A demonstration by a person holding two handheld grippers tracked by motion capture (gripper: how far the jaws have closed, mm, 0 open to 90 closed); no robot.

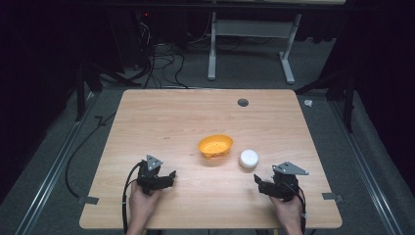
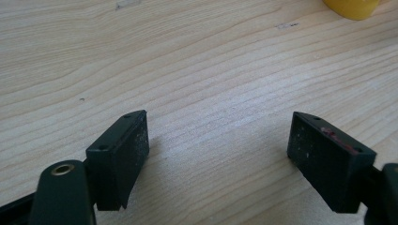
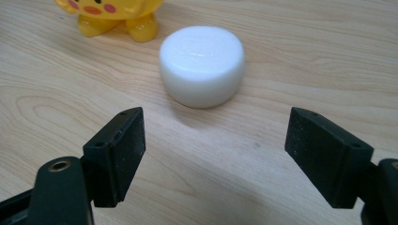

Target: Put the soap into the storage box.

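While right gripper (image 3: 213, 154) jaws gape wide short of puck (image 3: 202, 65), off-centre closing risks nudging it into bowl (image 1: 215, 146). Left gripper (image 2: 218, 159) wide, empty.

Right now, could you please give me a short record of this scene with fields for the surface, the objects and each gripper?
surface: wooden table, with a small dark round hole near its far edge
yellow bowl: near the table's middle, with a cartoon face and small feet on its side
white puck: flat round block, resting beside the bowl, apart from it
left gripper: open, nothing between the jaws, bare wood ahead
right gripper: open, facing the puck, not touching it
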